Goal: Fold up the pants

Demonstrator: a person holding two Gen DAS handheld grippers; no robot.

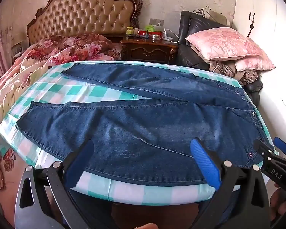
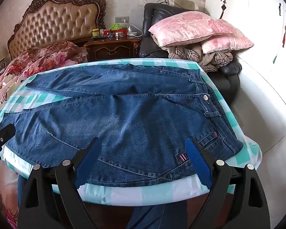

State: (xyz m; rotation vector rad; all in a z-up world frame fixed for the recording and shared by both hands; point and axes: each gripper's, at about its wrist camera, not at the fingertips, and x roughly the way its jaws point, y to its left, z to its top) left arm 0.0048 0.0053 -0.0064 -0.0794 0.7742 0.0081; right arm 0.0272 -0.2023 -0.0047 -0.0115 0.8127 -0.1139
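Note:
A pair of dark blue jeans (image 1: 143, 118) (image 2: 124, 114) lies spread flat on a table covered by a teal-and-white checked cloth (image 1: 97, 92) (image 2: 143, 190). The waistband with its metal button (image 2: 205, 97) is at the right, and the two legs fan out to the left. My left gripper (image 1: 143, 143) is open over the near leg's thigh area, nothing between its blue pads (image 1: 204, 162). My right gripper (image 2: 143, 141) is open over the near hip and pocket, also seen at the right edge of the left wrist view as the right gripper (image 1: 267, 143). The left gripper (image 2: 2, 135) shows at the left edge.
A bed with a floral quilt (image 1: 47, 61) and tufted headboard (image 1: 82, 15) stands left of the table. Behind are a wooden nightstand (image 1: 150, 49) and a dark armchair piled with pink pillows (image 1: 225, 43). White wardrobe doors (image 2: 257, 28) are at right. A person's legs (image 2: 154, 215) are below the near edge.

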